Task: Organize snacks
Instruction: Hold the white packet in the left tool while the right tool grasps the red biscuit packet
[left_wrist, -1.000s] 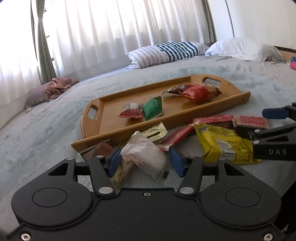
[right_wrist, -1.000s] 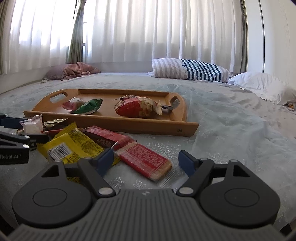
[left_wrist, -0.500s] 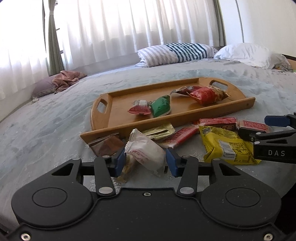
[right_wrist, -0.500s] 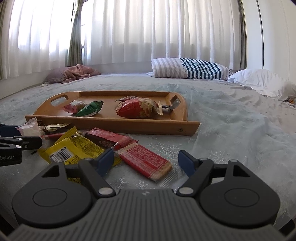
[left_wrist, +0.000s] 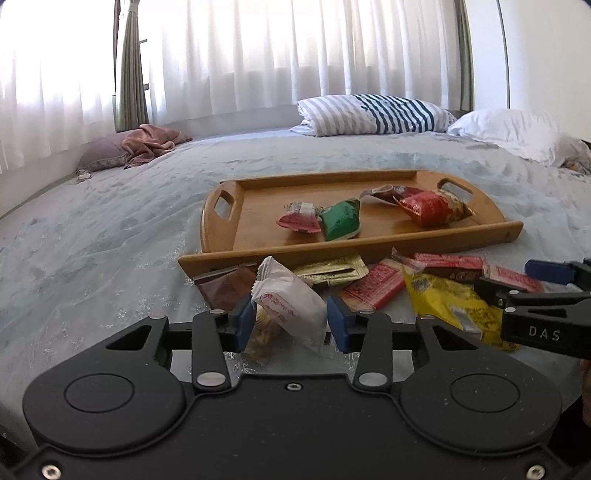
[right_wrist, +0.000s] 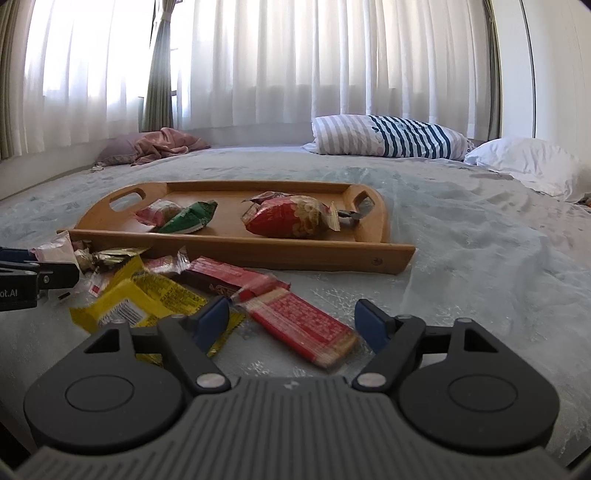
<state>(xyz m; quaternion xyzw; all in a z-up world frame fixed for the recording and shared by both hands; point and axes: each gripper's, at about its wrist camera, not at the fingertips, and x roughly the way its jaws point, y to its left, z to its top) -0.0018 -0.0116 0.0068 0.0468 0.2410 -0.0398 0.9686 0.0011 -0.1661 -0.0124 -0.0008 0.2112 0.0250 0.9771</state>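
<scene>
My left gripper (left_wrist: 290, 323) is shut on a white snack packet (left_wrist: 286, 301) and holds it just above the bed, in front of the wooden tray (left_wrist: 258, 210). The tray holds a pink packet (left_wrist: 299, 219), a green packet (left_wrist: 340, 219) and a red bag (left_wrist: 430, 206). My right gripper (right_wrist: 291, 323) is open, its fingers either side of a red wafer bar (right_wrist: 303, 325) lying on the bed. A yellow packet (right_wrist: 147, 299), a gold packet (left_wrist: 332, 271) and a brown packet (left_wrist: 227, 286) lie loose before the tray.
The bed cover (right_wrist: 480, 251) is pale blue. A striped pillow (left_wrist: 369, 114) and a white pillow (left_wrist: 517, 133) lie at the back right. A pink cloth (left_wrist: 147, 142) on a purple cushion lies at the back left. Curtains hang behind.
My left gripper has closed on the white packet and lifted it a little toward the tray. The right gripper has moved slightly closer over the red wafer bar.
</scene>
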